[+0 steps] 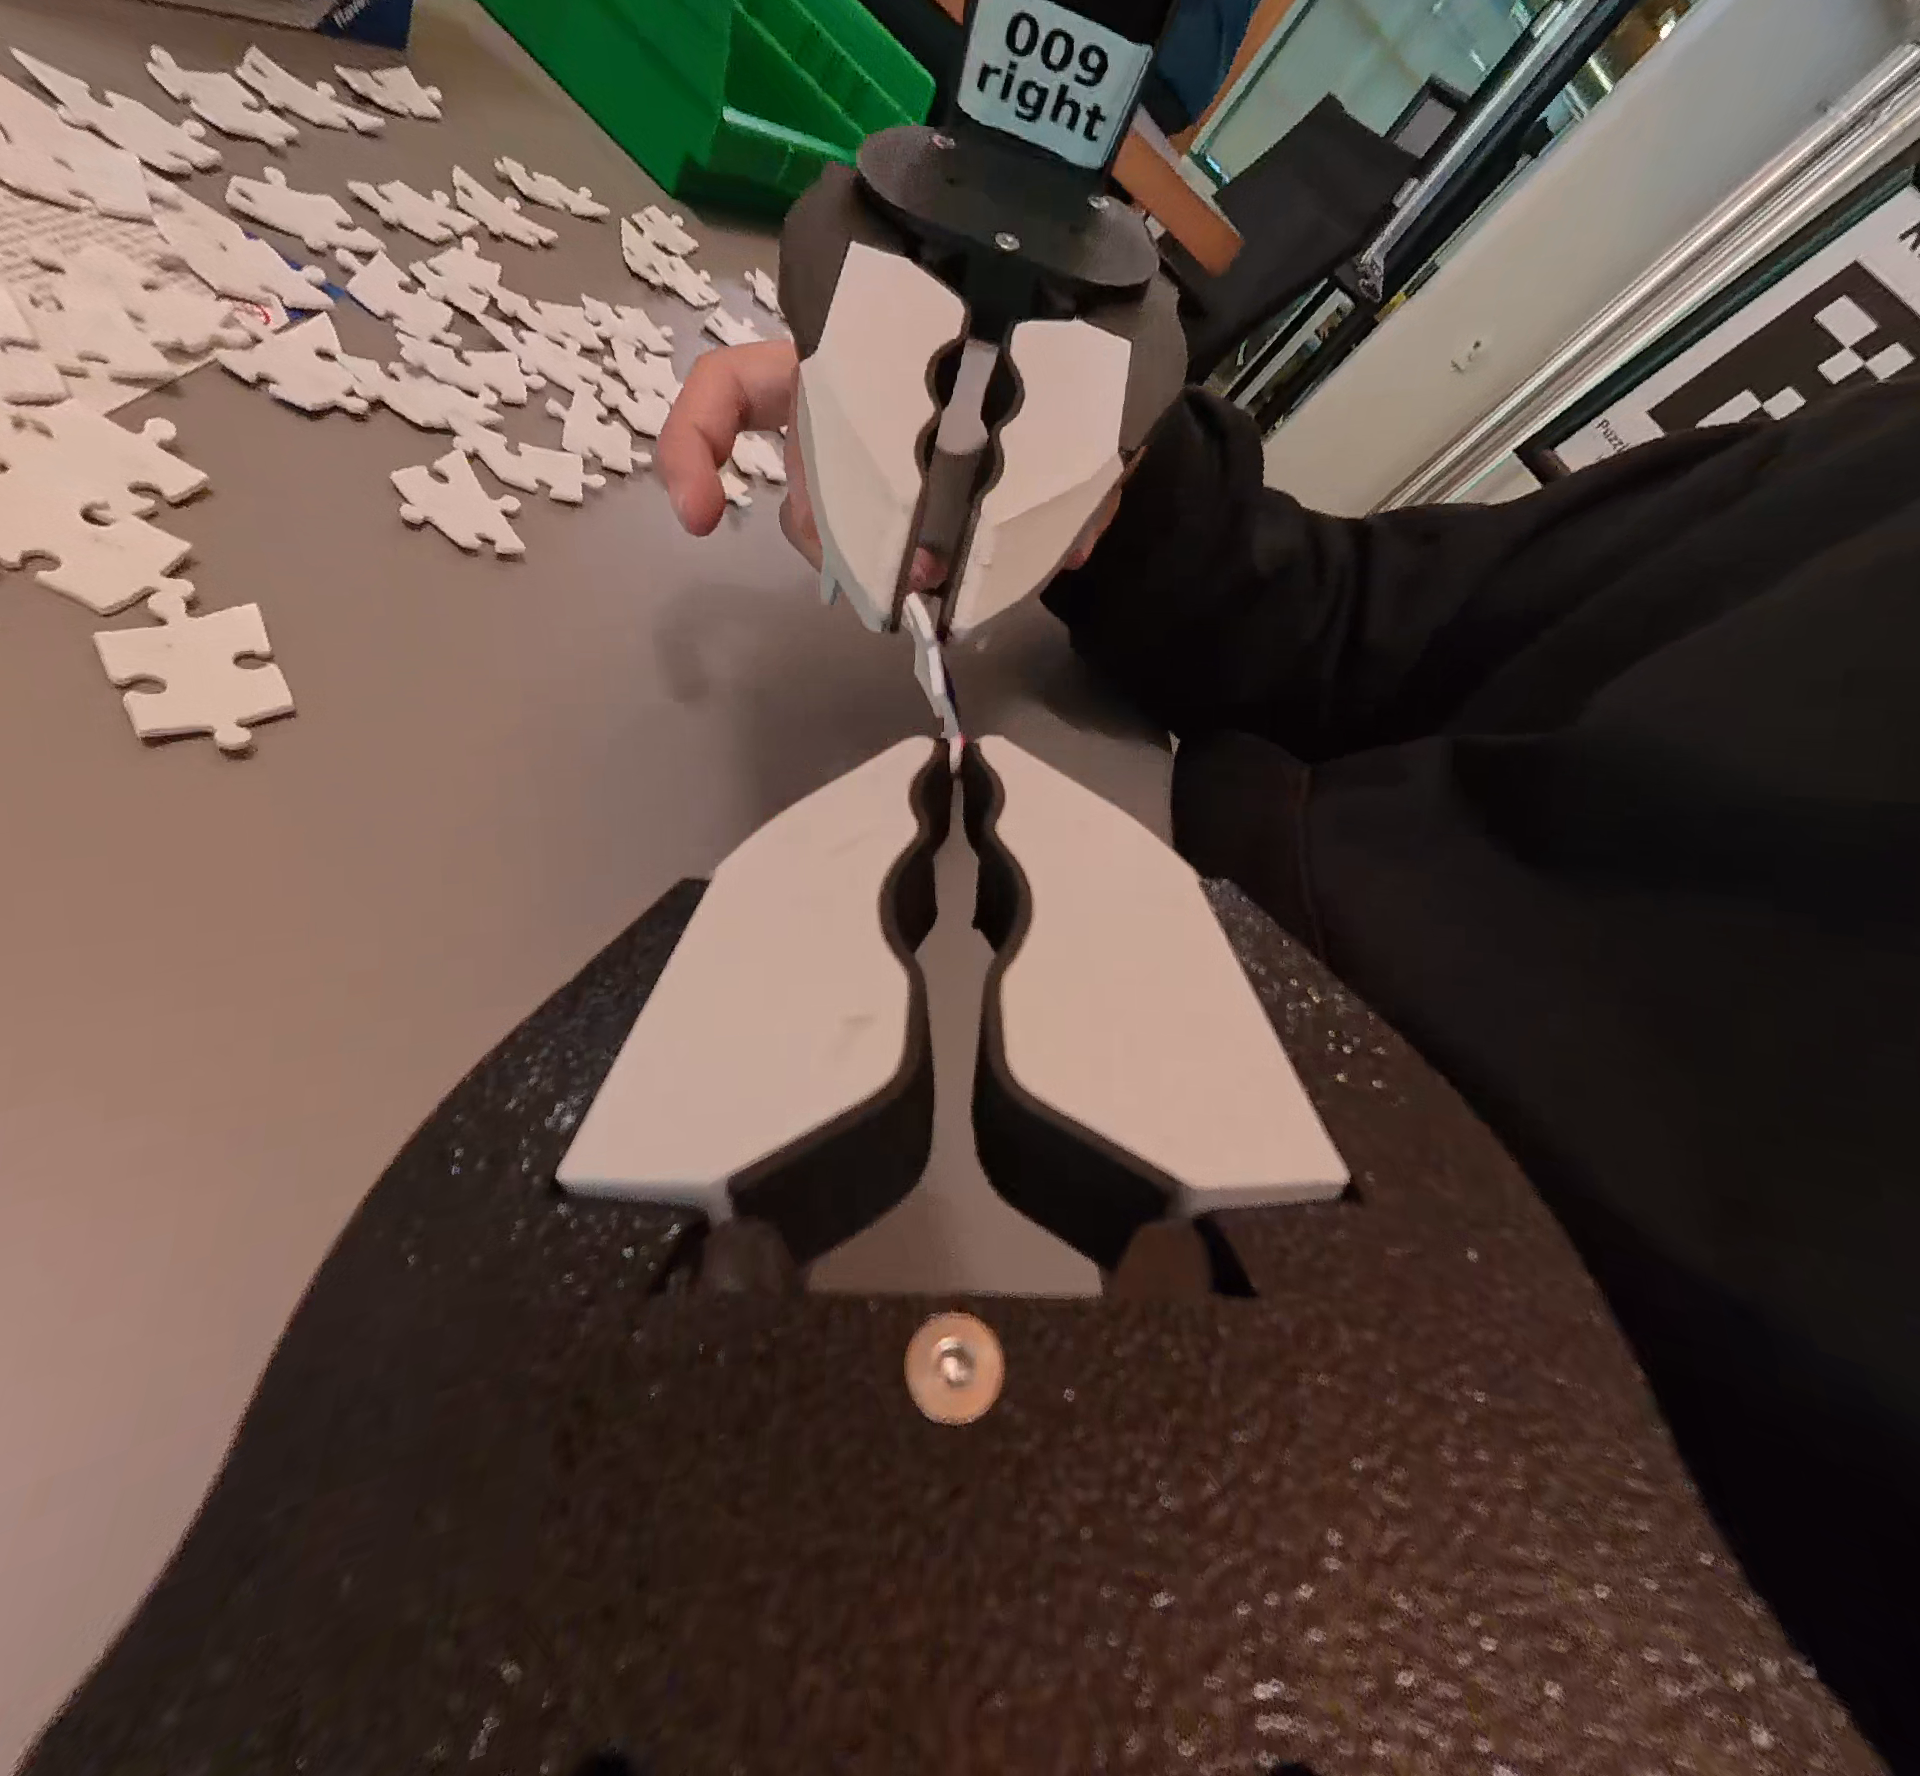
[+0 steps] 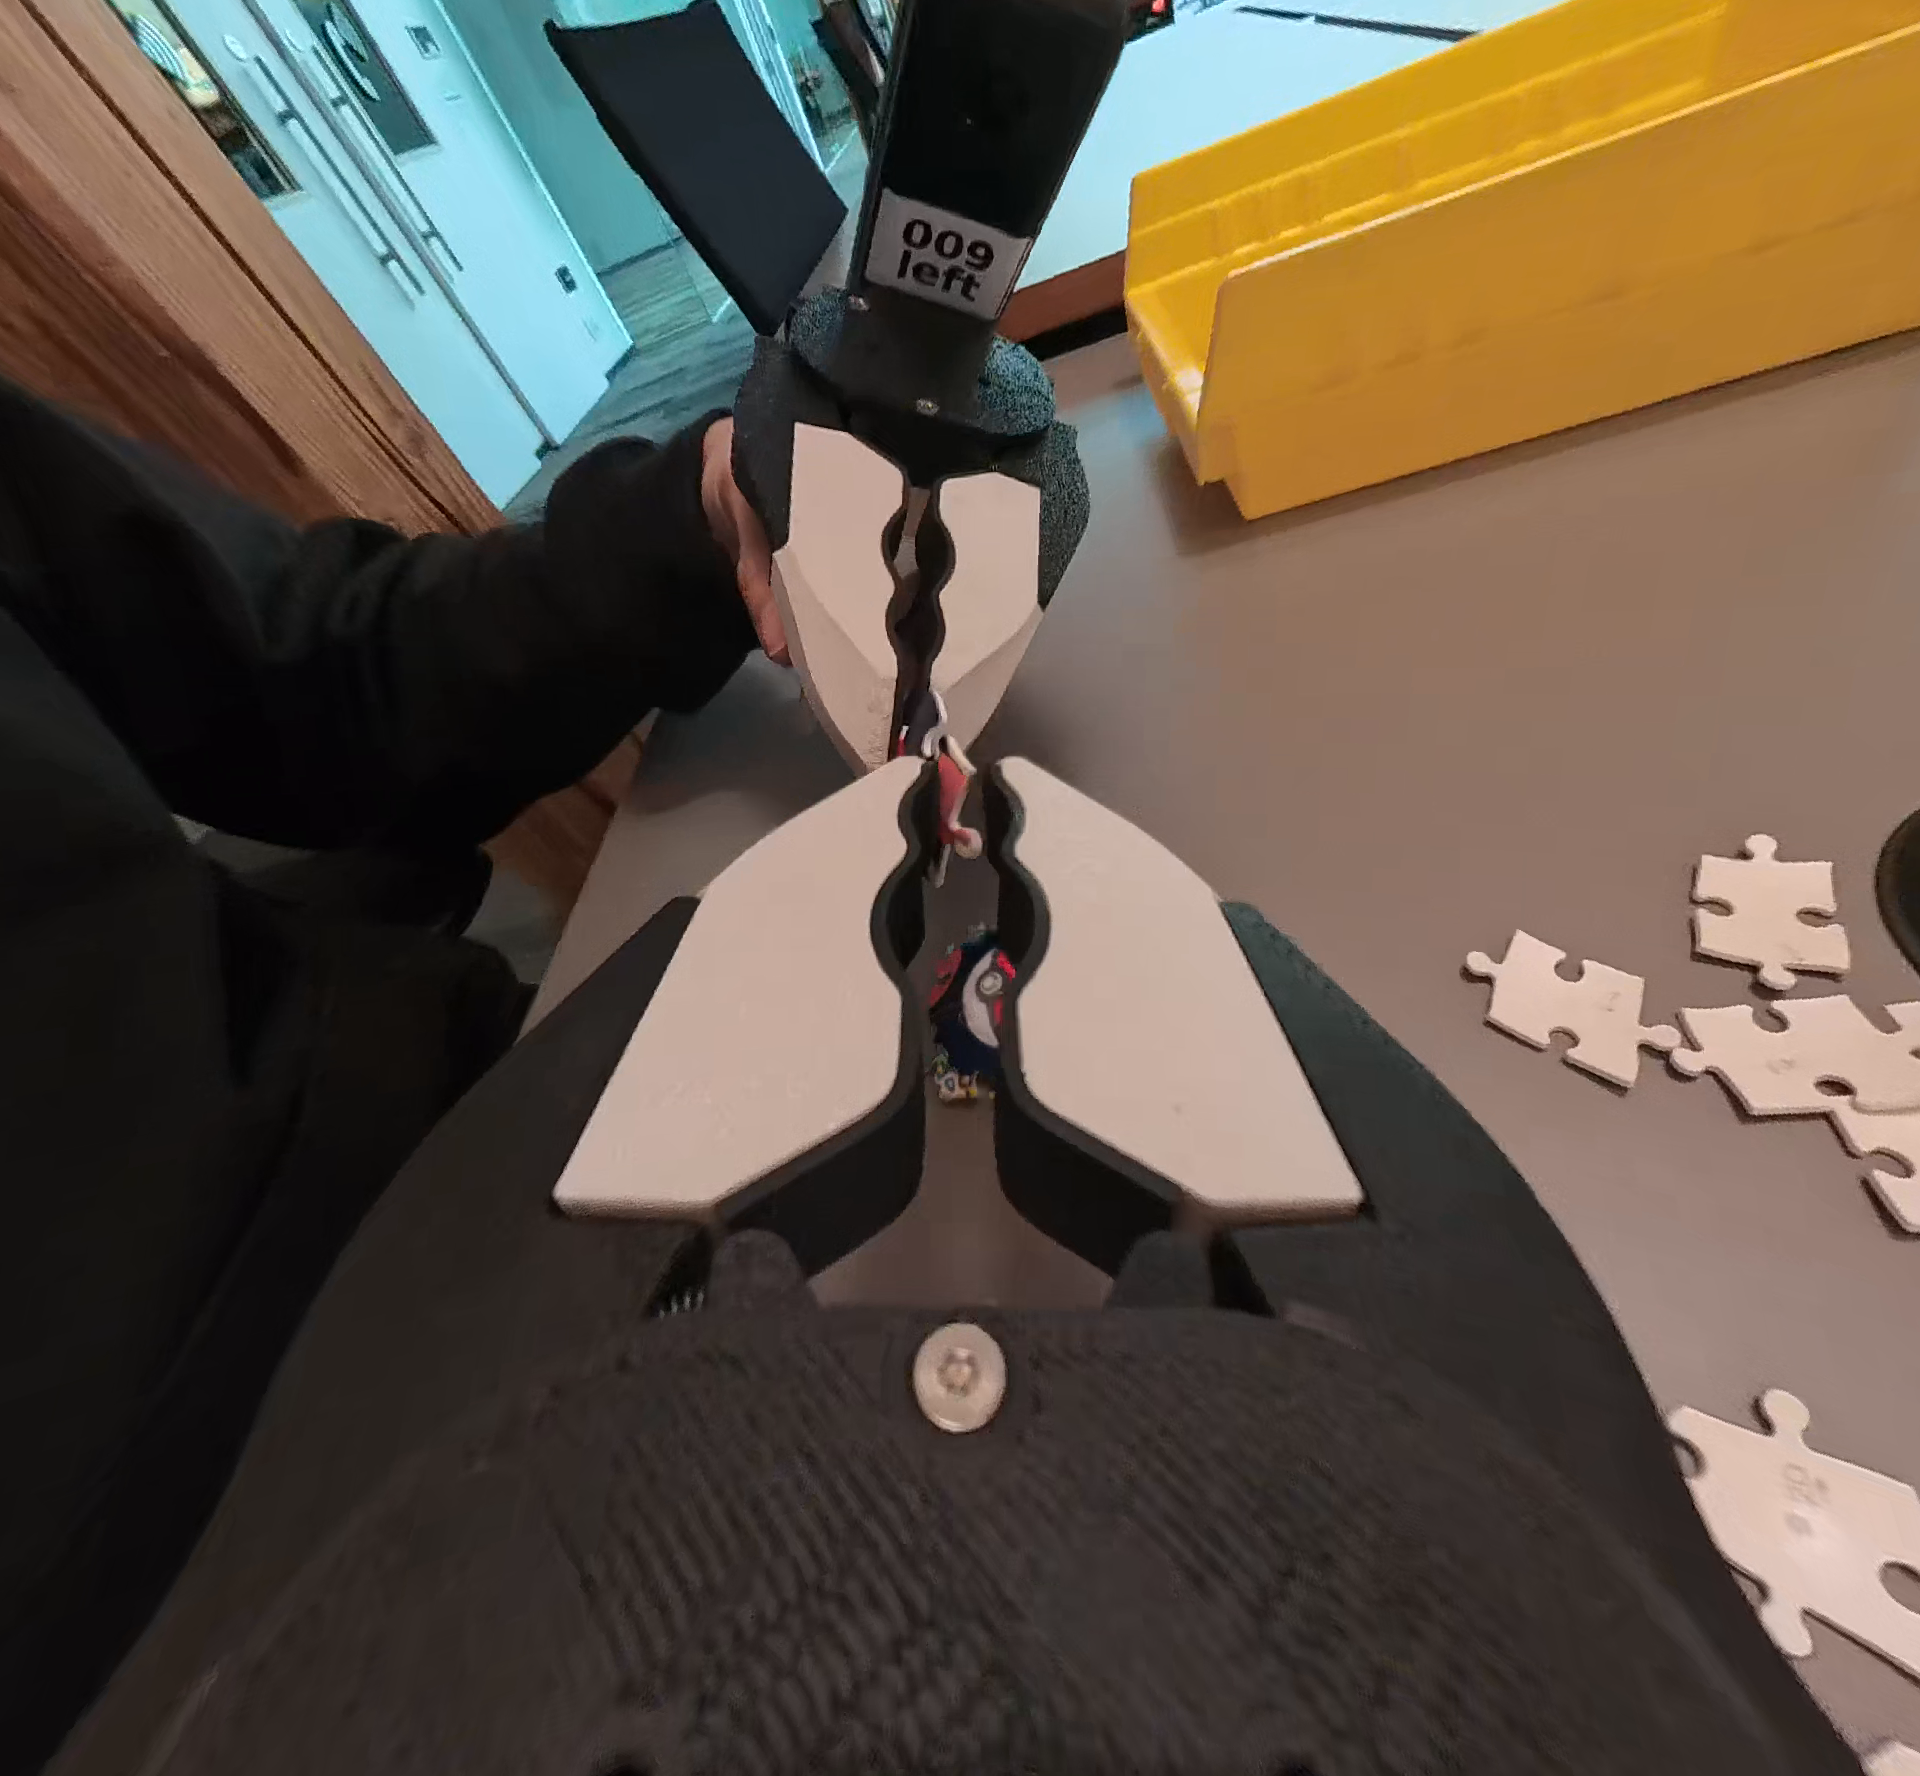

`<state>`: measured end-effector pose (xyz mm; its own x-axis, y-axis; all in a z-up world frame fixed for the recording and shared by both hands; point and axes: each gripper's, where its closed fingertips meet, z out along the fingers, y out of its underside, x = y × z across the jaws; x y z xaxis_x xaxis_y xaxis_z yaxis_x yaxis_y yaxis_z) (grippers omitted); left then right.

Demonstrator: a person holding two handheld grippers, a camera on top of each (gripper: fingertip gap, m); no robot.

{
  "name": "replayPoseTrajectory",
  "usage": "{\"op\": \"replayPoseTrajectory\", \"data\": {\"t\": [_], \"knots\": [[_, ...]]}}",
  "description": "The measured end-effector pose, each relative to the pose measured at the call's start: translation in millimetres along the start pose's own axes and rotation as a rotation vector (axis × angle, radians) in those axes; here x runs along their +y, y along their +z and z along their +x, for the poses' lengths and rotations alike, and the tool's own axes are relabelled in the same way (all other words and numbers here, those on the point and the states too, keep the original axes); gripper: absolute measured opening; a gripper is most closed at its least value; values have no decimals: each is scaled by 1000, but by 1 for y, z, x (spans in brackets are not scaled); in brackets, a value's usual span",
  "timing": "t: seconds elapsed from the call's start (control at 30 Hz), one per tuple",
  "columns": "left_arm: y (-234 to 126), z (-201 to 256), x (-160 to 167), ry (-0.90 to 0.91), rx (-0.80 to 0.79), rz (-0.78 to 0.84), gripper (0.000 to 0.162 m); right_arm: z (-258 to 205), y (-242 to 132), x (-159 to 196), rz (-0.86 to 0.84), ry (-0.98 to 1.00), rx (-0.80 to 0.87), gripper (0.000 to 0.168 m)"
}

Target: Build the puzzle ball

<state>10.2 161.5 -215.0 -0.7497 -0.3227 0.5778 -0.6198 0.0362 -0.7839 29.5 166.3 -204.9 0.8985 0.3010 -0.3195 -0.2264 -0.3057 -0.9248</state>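
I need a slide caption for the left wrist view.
Two hand-held grippers pinch puzzle pieces together above the table.

I log white, face-down puzzle pieces [image 1: 312,355] scattered on the grey-brown table [image 1: 416,895]. Green bin [image 1: 665,12] behind them. Yellow bin [image 2: 1507,251] on the table too. Held piece [image 2: 951,791] printed red, navy, white.

Lab-like workspace: glass partitions [image 2: 343,64], storage bins [image 2: 1507,199], marker board [image 1: 1808,355].
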Motion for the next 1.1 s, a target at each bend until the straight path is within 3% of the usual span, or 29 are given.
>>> {"op": "replayPoseTrajectory", "data": {"t": [0.1, 0.17, 0.4, 0.6, 0.8, 0.97, 1.1], "knots": [[2, -3, 8, -15, 16, -36, 1, 3, 2, 8, -25, -17, 4, 14], [3, -6, 11, -53, 26, -47, 1, 1, 2, 13, -43, 1, -14, 6], [12, -24, 31, -122, -15, -138, 2, 12, 4, 41, -147, 161, 0, 4], [7, -38, 39, -24, -149, -128, 31, 21, 6, 53, -98, 373, -10, 2], [-13, -44, 60, 163, -367, -227, 44, 14, 5, 56, -129, 417, -89, 2], [-24, -43, 79, 4, -453, -290, 59, 13, 4, 62, -178, 428, -103, 2], [-22, -35, 88, -92, -441, -299, 57, 15, -2, 67, -225, 423, -54, 2]]}}
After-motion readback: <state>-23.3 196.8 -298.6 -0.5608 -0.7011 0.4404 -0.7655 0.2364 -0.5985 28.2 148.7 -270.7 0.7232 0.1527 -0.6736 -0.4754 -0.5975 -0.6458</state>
